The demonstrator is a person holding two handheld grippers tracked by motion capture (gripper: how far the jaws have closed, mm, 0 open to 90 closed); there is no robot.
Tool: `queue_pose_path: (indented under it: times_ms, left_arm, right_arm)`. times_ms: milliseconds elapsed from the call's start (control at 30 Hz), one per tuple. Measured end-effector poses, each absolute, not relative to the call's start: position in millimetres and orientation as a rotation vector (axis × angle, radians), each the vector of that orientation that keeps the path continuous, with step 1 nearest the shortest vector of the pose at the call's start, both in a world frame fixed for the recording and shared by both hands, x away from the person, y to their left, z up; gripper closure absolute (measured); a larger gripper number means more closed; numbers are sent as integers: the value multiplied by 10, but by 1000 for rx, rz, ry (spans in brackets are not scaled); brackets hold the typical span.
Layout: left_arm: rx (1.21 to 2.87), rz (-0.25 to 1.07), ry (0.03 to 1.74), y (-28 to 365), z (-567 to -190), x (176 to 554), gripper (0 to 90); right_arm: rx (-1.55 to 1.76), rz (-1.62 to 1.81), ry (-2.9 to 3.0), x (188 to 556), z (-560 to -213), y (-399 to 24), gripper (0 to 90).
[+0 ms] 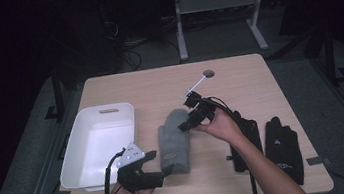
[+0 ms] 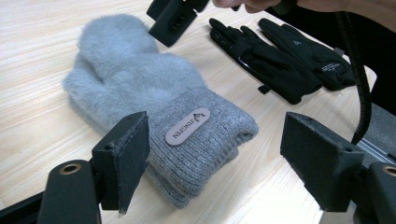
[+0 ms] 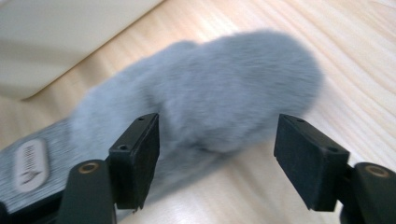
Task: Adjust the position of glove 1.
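A fuzzy grey mitten (image 1: 173, 139) lies flat on the wooden table (image 1: 243, 80), knit cuff toward me. In the left gripper view its cuff (image 2: 201, 135) carries an oval label. My left gripper (image 1: 161, 163) sits low by the cuff, and the left gripper (image 2: 219, 135) is open, with its jaws spread to either side of the cuff and not pressing it. My right gripper (image 1: 190, 119) hovers at the mitten's far right side. The right gripper (image 3: 222, 135) is open just above the fluffy mitten (image 3: 210, 88), with nothing gripped.
A white plastic bin (image 1: 106, 108) stands left of the mitten. Two black gloves (image 1: 282, 148) (image 1: 250, 134) lie at the right, under and beside my right forearm; in the left gripper view these black gloves (image 2: 275, 70) lie beyond the mitten. A cable hole (image 1: 208, 73) is at the table's far edge.
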State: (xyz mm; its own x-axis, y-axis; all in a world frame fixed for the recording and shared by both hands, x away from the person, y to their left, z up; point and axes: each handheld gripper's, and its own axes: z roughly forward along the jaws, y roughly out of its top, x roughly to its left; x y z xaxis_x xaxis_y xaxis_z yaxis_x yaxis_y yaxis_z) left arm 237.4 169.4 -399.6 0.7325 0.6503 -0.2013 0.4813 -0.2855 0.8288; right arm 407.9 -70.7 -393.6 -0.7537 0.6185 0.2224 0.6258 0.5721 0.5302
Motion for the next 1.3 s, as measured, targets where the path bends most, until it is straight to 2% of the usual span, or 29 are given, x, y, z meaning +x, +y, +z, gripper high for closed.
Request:
queue_pose_path:
  times_ms: [333, 767, 1000, 1067, 1167, 1200, 1233, 1300]
  left_arm:
    - [1957, 212, 852, 1683, -3997, 2372, 236]
    - [1966, 211, 841, 1681, -3993, 2366, 233]
    - [1967, 203, 838, 1678, -3994, 2364, 231]
    - [1963, 199, 834, 1674, -3989, 2361, 231]
    - [1971, 199, 829, 1666, -3986, 2359, 231]
    - [1971, 199, 829, 1666, -3986, 2359, 232]
    - [1974, 195, 831, 1662, -3992, 2359, 231]
    - [1965, 184, 836, 1661, -4000, 2363, 231]
  right_arm:
    - [-1289, -957, -2607, 4332, -4181, -756, 283]
    - [-1345, -956, -2516, 4432, -4387, -666, 274]
    - [-1374, -950, -2437, 4453, -4521, -665, 317]
    - [-1363, -996, -2394, 4446, -4566, -687, 444]
    - [-1350, -1036, -2333, 4434, -4598, -707, 566]
    - [-1350, -1036, -2333, 4434, -4598, -707, 566]
    - [-1344, -1043, -2322, 4417, -4589, -720, 625]
    - [-1327, -1070, -2326, 4397, -4581, -743, 680]
